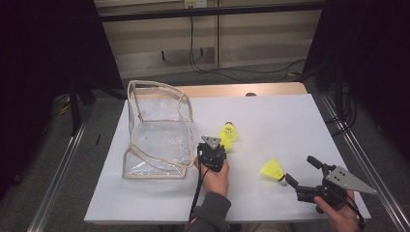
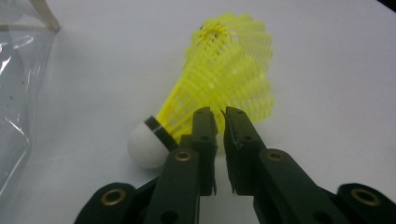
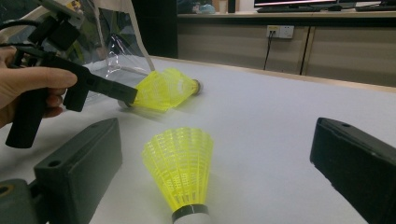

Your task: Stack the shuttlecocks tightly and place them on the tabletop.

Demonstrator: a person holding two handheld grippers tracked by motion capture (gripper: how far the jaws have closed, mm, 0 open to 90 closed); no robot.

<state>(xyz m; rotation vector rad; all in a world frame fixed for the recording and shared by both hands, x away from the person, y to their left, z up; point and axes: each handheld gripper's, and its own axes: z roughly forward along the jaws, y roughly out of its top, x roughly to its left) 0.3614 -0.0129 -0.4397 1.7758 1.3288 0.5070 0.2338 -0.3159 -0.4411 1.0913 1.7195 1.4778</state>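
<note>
On the white table (image 1: 270, 121) lie two yellow shuttlecocks and a clear plastic bag (image 1: 157, 130) with beige trim, which stands open at the left side. The left tongs (image 1: 216, 143) are near the middle of the table, just right of the bag, with the jaws nearly closed on the skirt of the far shuttlecock (image 2: 224, 79); in the left gripper view the two tips pinch the yellow mesh close to its white cork end (a narrow slit remains between them). That shuttlecock lies on its side, cork toward the bag. The right tongs (image 1: 300, 171) rest low at the near right corner of the table, jaws spread wide and holding nothing. The near shuttlecock (image 3: 180, 168) lies on the table just in front of them, between the two open jaws in the right gripper view, skirt pointing away and cork toward the tongs, touching neither jaw.
</note>
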